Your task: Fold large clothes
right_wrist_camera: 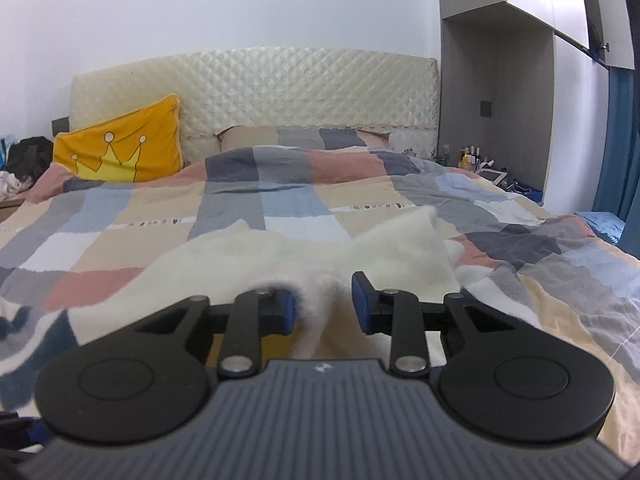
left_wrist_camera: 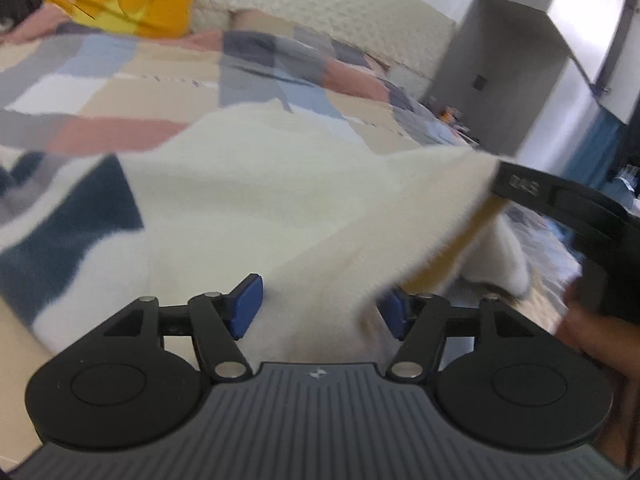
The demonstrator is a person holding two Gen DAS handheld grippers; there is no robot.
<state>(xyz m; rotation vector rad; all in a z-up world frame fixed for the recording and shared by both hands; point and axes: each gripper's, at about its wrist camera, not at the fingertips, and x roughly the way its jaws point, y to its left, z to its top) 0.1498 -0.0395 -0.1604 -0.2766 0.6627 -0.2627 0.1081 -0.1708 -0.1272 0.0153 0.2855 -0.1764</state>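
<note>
A large cream fleece garment (left_wrist_camera: 248,200) with dark blue and grey bands (left_wrist_camera: 72,232) lies spread on the bed. My left gripper (left_wrist_camera: 320,308) is open just above it; its blue pads (left_wrist_camera: 244,306) stand wide apart with a cloth flap draped over the right one. From there the garment's edge rises to the right, up to the black frame (left_wrist_camera: 560,204) of the other gripper. In the right wrist view, my right gripper (right_wrist_camera: 324,308) pinches a raised ridge of the cream garment (right_wrist_camera: 316,300) between its blue pads (right_wrist_camera: 362,306).
A patchwork duvet (right_wrist_camera: 280,204) covers the bed. A yellow crown pillow (right_wrist_camera: 120,152) leans on the quilted headboard (right_wrist_camera: 280,84). A grey cabinet (right_wrist_camera: 480,80), a bedside shelf with bottles (right_wrist_camera: 472,158) and a blue curtain (right_wrist_camera: 616,140) stand right. A hand (left_wrist_camera: 592,332) grips the right tool.
</note>
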